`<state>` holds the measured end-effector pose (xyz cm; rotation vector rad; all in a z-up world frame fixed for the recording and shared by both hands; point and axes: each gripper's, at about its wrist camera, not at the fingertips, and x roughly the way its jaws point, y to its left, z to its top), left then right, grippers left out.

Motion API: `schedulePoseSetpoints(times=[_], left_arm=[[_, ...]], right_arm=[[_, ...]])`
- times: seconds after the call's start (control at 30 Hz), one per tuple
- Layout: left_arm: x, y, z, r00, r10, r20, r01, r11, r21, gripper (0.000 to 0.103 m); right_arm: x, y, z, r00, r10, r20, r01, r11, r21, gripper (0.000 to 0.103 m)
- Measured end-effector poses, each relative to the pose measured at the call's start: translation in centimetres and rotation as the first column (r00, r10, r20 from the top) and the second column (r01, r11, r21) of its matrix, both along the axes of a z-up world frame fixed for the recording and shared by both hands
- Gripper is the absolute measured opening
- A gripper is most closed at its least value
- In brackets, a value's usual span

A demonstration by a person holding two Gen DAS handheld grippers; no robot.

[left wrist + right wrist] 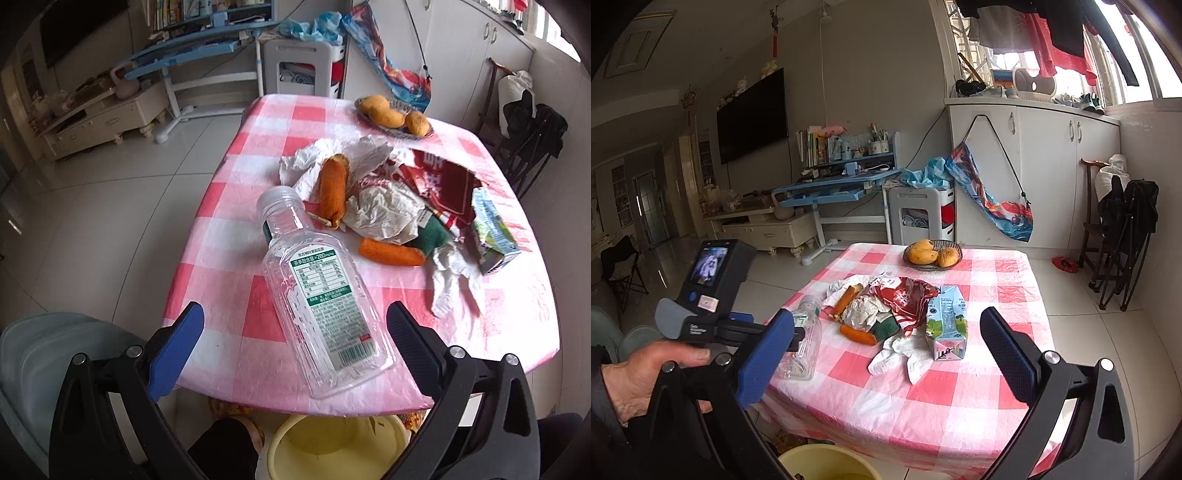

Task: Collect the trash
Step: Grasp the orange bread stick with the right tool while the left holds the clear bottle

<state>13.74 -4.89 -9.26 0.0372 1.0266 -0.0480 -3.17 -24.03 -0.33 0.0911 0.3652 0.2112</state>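
Observation:
An empty clear plastic bottle (317,291) lies on the pink checked table (236,206), its base at the near edge. My left gripper (295,332) is open, its fingers on either side of the bottle's lower half, not touching it. Behind the bottle lies a trash pile: crumpled white paper (380,214), a red wrapper (439,181), a crushed milk carton (491,232), orange sausage-like pieces (332,188) and a green scrap (436,232). My right gripper (886,350) is open and empty, hovering above the table's near side, with the carton (947,328) and bottle (805,339) ahead.
A yellow bucket (332,446) stands on the floor below the table's near edge; it also shows in the right wrist view (827,461). A basket of mangoes (395,114) sits at the far end. A folding chair (1123,229) stands right of the table.

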Motion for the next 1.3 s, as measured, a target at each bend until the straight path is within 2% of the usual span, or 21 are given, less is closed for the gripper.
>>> schedulePoseSetpoints(times=[0.1,0.23,0.4,0.53,0.6,0.7,0.73,0.8,0.83,0.9,0.97,1.03,1.13,1.3], left_arm=[[1.2,0.3,-1.2,0.999,-0.015,-0.051,0.014,1.0,-0.008,0.095],[1.5,1.0,-0.9,0.997,-0.065,-0.038,0.066,0.997,0.043,0.091],[2.1,3.2,-1.0,0.995,-0.09,-0.05,0.092,0.995,0.04,0.08],[2.2,3.4,-0.9,0.991,-0.13,-0.035,0.131,0.99,0.056,0.076],[2.4,3.0,-0.8,0.989,-0.144,-0.026,0.146,0.987,0.074,0.076],[2.7,2.7,-0.6,0.988,-0.153,-0.015,0.154,0.985,0.079,0.074],[2.7,2.6,-0.5,0.987,-0.157,-0.017,0.158,0.985,0.075,0.072],[2.8,2.5,-0.5,0.985,-0.168,-0.025,0.169,0.984,0.049,0.059],[2.8,2.4,-0.6,0.984,-0.174,-0.03,0.175,0.984,0.042,0.054],[2.7,2.2,-0.7,0.981,-0.191,-0.028,0.192,0.98,0.056,0.054],[2.6,2.0,-0.9,0.979,-0.201,-0.027,0.202,0.977,0.065,0.054],[2.8,2.1,-1.1,0.979,-0.199,-0.034,0.2,0.978,0.063,0.054],[3.0,2.5,-1.3,0.982,-0.185,-0.047,0.188,0.98,0.058,0.054],[2.9,3.1,-1.1,0.979,-0.197,-0.046,0.198,0.98,0.025,0.053]], right_arm=[[0.3,0.7,-0.6,1.0,0.026,-0.01,-0.027,0.999,-0.046,0.097],[2.2,1.6,-1.7,0.991,0.096,-0.098,-0.1,0.994,-0.044,0.097],[6.7,2.9,-4.7,0.94,0.18,-0.289,-0.181,0.983,0.024,0.097],[9.6,2.8,-6.8,0.868,0.176,-0.465,-0.169,0.984,0.057,0.097],[10.7,3.1,-7.5,0.847,0.173,-0.503,-0.17,0.984,0.053,0.095],[11.4,4.1,-7.8,0.835,0.191,-0.516,-0.201,0.979,0.037,0.091],[11.7,4.5,-8.0,0.835,0.178,-0.521,-0.208,0.978,0.001,0.089],[12.6,5.2,-8.9,0.832,0.11,-0.543,-0.191,0.977,-0.096,0.082],[13.0,4.9,-9.2,0.825,0.105,-0.555,-0.184,0.979,-0.089,0.081],[13.6,4.3,-9.5,0.821,0.101,-0.561,-0.162,0.985,-0.06,0.081],[14.0,4.3,-9.6,0.829,0.069,-0.556,-0.149,0.984,-0.1,0.081],[14.4,4.3,-9.6,0.836,0.07,-0.544,-0.145,0.985,-0.095,0.08],[14.2,6.3,-8.9,0.848,0.147,-0.51,-0.227,0.969,-0.098,0.08],[15.4,9.5,-9.6,0.823,0.203,-0.53,-0.328,0.932,-0.152,0.059]])
